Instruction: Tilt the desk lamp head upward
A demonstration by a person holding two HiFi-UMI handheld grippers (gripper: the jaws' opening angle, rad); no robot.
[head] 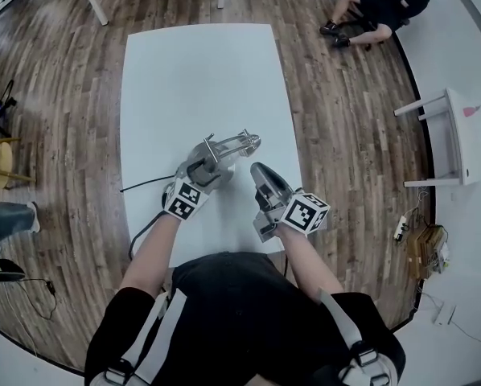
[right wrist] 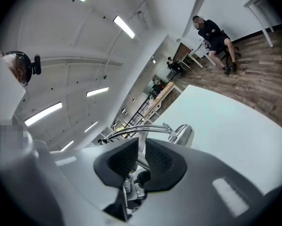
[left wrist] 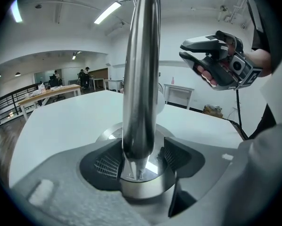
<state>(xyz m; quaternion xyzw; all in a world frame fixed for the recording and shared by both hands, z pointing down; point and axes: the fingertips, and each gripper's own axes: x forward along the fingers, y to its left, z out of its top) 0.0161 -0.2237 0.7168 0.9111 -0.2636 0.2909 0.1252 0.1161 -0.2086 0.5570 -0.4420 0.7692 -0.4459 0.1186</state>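
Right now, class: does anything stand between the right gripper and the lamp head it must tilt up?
Nothing visible does. The right gripper, jaws slightly apart and empty, faces the lamp head across open air; the left gripper clamps the lamp post lower down.

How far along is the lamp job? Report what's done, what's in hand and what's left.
Done: nothing I can confirm; the tilt of the head is hard to read. In hand: the left gripper straddles the post low down, though whether it grips is unclear. The right gripper is open and empty, short of the head. Left: take the head and tilt it up.
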